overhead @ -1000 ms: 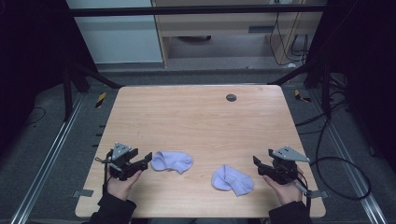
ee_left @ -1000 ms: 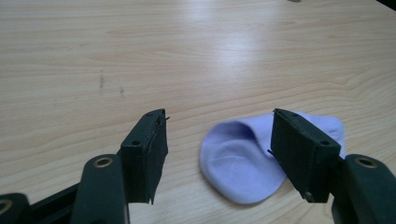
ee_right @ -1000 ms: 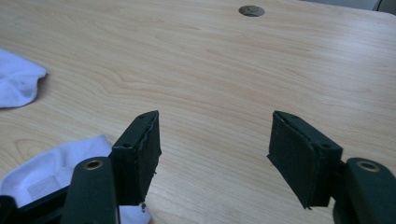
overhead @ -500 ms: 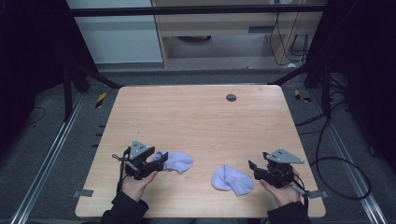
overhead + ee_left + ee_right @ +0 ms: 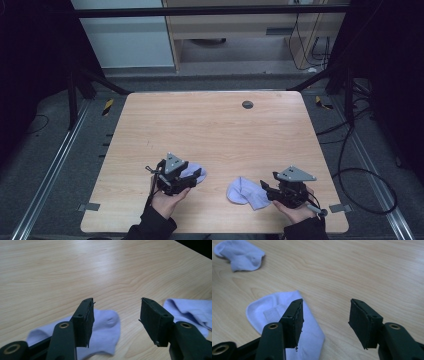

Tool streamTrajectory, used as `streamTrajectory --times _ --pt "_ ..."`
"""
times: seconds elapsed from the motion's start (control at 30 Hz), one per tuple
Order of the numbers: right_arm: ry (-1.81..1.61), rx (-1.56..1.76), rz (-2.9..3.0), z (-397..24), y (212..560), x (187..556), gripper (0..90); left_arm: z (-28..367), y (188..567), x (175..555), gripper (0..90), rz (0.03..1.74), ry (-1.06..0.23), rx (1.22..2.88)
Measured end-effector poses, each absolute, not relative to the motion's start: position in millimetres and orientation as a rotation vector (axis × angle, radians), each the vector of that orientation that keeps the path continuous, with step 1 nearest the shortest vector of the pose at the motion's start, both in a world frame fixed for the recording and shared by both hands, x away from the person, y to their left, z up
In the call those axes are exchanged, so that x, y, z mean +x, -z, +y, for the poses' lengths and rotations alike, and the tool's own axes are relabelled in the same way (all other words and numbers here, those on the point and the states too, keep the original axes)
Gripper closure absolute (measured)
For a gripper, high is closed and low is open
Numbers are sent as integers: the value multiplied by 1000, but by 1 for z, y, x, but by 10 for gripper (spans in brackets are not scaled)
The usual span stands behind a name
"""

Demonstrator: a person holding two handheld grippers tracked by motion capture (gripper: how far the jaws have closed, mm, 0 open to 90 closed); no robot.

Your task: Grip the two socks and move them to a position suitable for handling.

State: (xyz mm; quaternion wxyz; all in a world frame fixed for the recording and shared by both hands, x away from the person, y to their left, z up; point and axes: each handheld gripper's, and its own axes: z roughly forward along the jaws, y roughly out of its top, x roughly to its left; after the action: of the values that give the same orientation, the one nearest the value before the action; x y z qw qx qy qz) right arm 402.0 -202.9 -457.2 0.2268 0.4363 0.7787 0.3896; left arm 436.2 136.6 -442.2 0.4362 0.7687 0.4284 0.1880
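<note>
Two pale lilac socks lie on the wooden table [image 5: 210,130] near its front edge. The left sock [image 5: 194,169] [image 5: 106,326] sits partly under my left gripper [image 5: 196,178] [image 5: 117,301], whose jaws are open above its toe end with nothing between them. The right sock [image 5: 242,191] [image 5: 272,312] lies flat by my right gripper [image 5: 264,192] [image 5: 326,301], also open, its left jaw over the sock's edge. Each gripper view shows the other sock farther off: the right sock [image 5: 190,310] and the left sock [image 5: 239,255].
A small dark round grommet [image 5: 247,104] is set in the table near the far edge. Black frame posts and cables [image 5: 350,150] stand around the table on the grey floor. Bare wood stretches across the middle and back.
My left gripper has moved right and now hangs over the left sock. My right gripper has edged left up to the right sock. Both socks lie as before.
</note>
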Motion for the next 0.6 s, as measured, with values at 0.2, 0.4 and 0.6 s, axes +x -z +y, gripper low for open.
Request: streamTrajectory --times 0.2,0.4,0.6 --pt "-1072 1182 2190 -198 460 398 520 115 444 434 453 1034 -452 1942" --pt "-1061 1182 2232 -195 465 394 568 99 448 431 475 1005 -446 1981" --pt "-1061 1176 2265 -193 467 390 610 87 455 428 520 987 -421 2014"
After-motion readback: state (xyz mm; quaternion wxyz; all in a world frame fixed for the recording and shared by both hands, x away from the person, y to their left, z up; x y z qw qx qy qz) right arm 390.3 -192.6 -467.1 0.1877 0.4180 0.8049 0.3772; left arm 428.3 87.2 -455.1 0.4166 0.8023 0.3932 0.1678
